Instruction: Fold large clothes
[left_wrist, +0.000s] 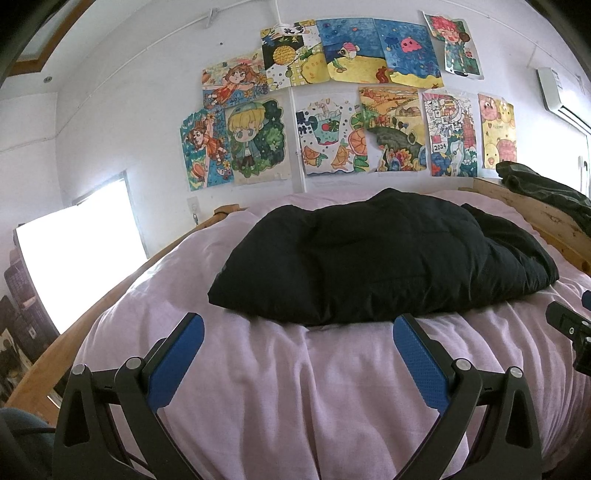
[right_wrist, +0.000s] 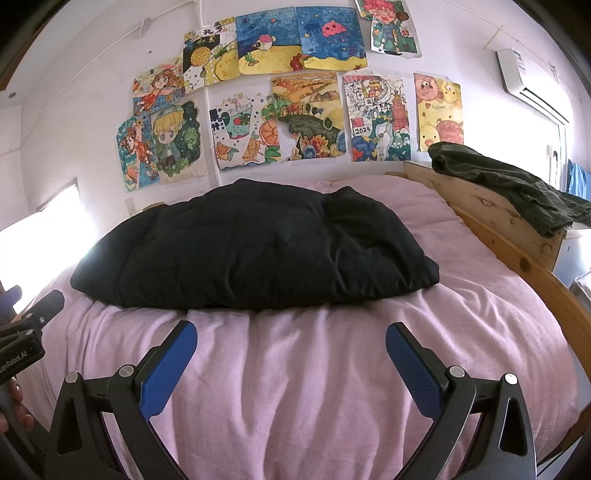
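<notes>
Both grippers, left gripper (left_wrist: 298, 334) and right gripper (right_wrist: 291, 339), hang spread before my black jacket (right_wrist: 255, 243), lying crosswise just ahead on the bed (right_wrist: 295, 387).

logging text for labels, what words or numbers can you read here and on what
"2024": on the city drawing on the wall.
"enRobot.AI", start cut off: on the left hand-held gripper.
Black characters on the pineapple drawing and drink drawing: too blurred.
Air conditioner sticker: too small.
</notes>
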